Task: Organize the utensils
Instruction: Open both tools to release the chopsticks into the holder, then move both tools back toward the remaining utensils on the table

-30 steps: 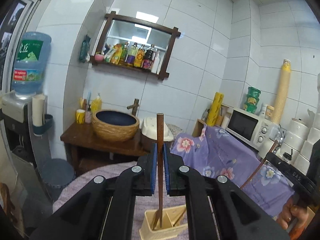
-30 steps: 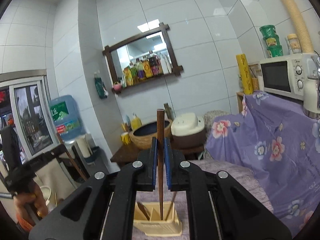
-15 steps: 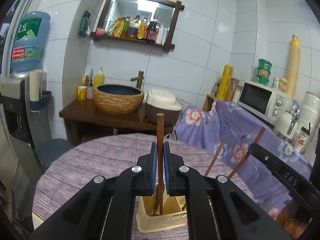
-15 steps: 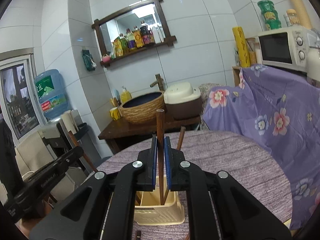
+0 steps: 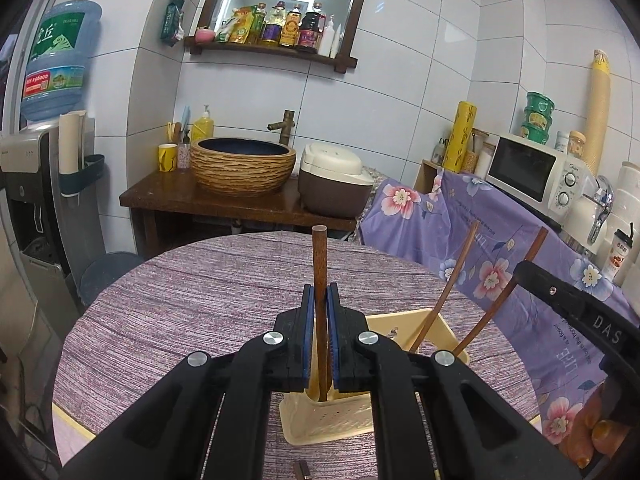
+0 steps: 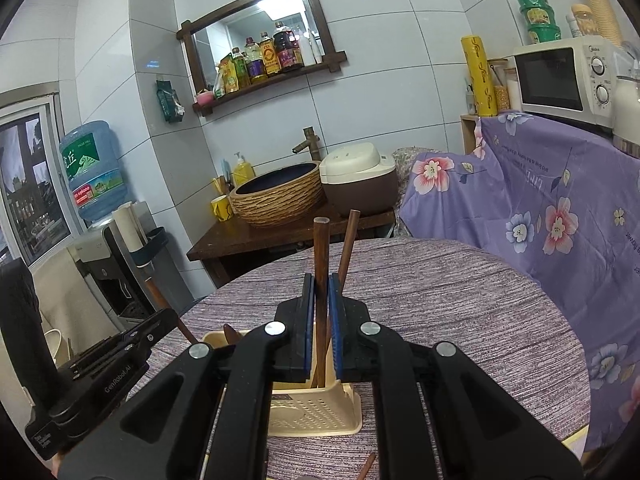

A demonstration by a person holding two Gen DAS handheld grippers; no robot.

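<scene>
Wooden chopstick (image 5: 319,264) clamped in left gripper (image 5: 319,312), another chopstick (image 6: 321,256) in right gripper (image 6: 321,312)

Your left gripper (image 5: 319,336) is matte black plastic, built from two broad angular arms that widen toward the camera, each with a long recessed slot. Four round silver screws sit across the top, two on each arm. The jaws are lined on their inner faces with thin blue pads (image 5: 307,336). Your right gripper (image 6: 320,328) is the same: black angular arms, four silver screws, blue pads (image 6: 307,324) inside the jaws. Seen from the side, the left gripper's body carries pale lettering reading "GenRobot.AI", and the right gripper's body shows the pale letters "DAS". Your fingers (image 5: 600,436) curl beneath the right gripper's body.
</scene>
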